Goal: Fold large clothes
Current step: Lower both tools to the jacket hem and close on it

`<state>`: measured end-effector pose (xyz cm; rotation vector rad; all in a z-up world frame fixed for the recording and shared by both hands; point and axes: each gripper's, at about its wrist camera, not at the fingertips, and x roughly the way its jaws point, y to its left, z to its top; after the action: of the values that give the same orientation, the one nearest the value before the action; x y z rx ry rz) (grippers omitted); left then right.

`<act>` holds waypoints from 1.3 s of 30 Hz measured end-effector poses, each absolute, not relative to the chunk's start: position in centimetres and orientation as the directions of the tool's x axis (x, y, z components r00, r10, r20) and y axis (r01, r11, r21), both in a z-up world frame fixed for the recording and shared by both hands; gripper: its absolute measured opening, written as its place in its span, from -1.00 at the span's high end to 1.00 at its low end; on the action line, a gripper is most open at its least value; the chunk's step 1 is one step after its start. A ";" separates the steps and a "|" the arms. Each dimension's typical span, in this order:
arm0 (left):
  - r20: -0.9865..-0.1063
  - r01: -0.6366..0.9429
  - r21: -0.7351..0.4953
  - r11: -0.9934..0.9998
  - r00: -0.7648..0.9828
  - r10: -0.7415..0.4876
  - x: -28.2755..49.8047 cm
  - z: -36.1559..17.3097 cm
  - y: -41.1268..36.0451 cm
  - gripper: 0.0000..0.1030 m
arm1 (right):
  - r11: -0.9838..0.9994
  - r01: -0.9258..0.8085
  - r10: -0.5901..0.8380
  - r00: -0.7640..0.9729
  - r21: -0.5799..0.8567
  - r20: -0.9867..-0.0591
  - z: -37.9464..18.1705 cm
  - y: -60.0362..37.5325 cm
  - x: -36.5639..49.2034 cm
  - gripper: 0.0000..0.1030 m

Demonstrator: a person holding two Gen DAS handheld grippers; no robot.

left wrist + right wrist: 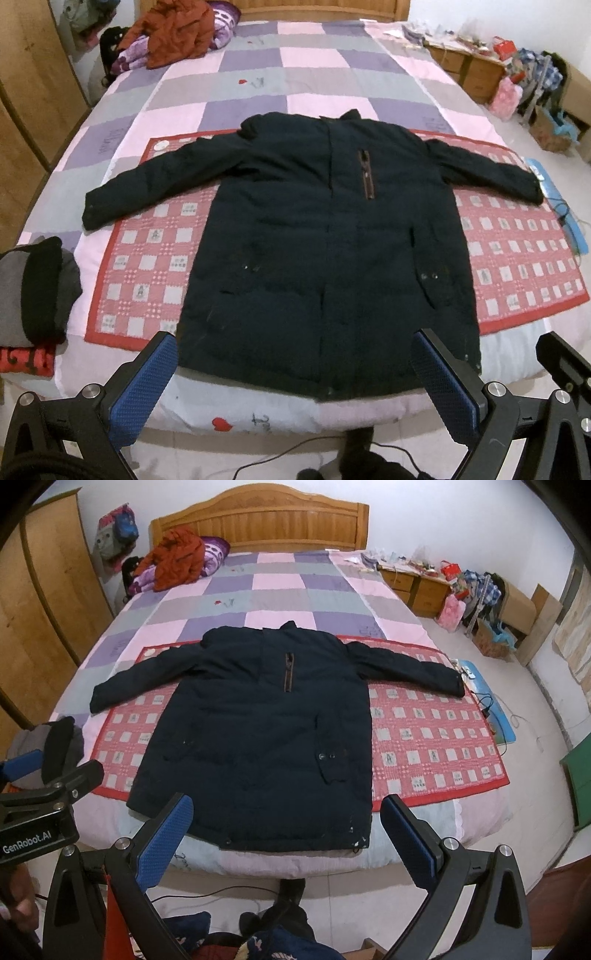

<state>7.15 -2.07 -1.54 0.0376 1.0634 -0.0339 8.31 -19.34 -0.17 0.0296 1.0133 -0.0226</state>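
Note:
A large dark navy jacket lies flat and front up on the bed, both sleeves spread out sideways, collar toward the headboard. It also shows in the right wrist view. It rests on a red checked mat over a pink and purple patchwork quilt. My left gripper is open and empty, hovering just short of the jacket's hem. My right gripper is open and empty, above the hem near the bed's foot. The left gripper's body shows at the left of the right wrist view.
A pile of folded dark and grey clothes sits at the bed's near left corner. An orange coat and a purple pillow lie near the wooden headboard. A wardrobe stands left. Cluttered nightstands and boxes stand right. Cables lie on the floor.

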 end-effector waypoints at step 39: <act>-0.911 -0.057 0.167 0.984 0.373 0.176 28.9 -26.4 1.3 -0.99 | 0.996 0.083 -0.048 0.405 -0.015 -0.913 -25.8 -32.9 31.6 -0.99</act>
<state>28.90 1.33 -26.45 0.1138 1.1799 0.1493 31.56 -32.91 -25.82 0.0345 1.1506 -0.0829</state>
